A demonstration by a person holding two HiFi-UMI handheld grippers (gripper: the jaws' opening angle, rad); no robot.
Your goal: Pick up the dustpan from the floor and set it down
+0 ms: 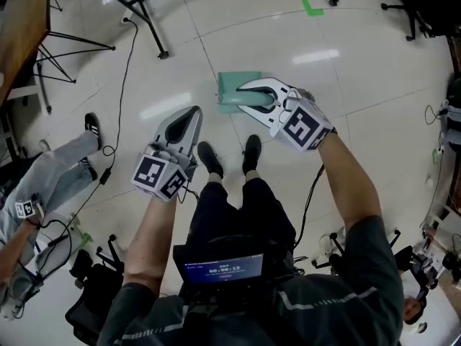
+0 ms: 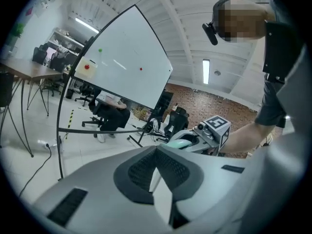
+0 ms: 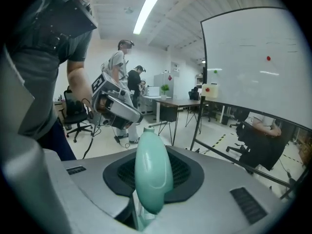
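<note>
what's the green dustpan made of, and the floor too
Mint-green dustpan: likely moulded plastic, smooth and semi-glossy; its handle shows soft highlights in the right gripper view. Pale floor: probably polished tile, given the thin joint lines and mirrored ceiling lights.

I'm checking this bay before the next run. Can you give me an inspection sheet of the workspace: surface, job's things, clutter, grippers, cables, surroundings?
Surface: pale tiled floor, glossy, with light reflections.
Job's things: teal dustpan, its handle in the right gripper; cannot tell whether it touches the floor.
Clutter: green tape mark stuck on the floor.
Grippers: right gripper shut on the dustpan's handle; left gripper with jaws together, nothing between them.
Cables: black cable runs across the floor at left.
Surroundings: black stand legs ahead; a seated person at left; whiteboard nearby.
</note>
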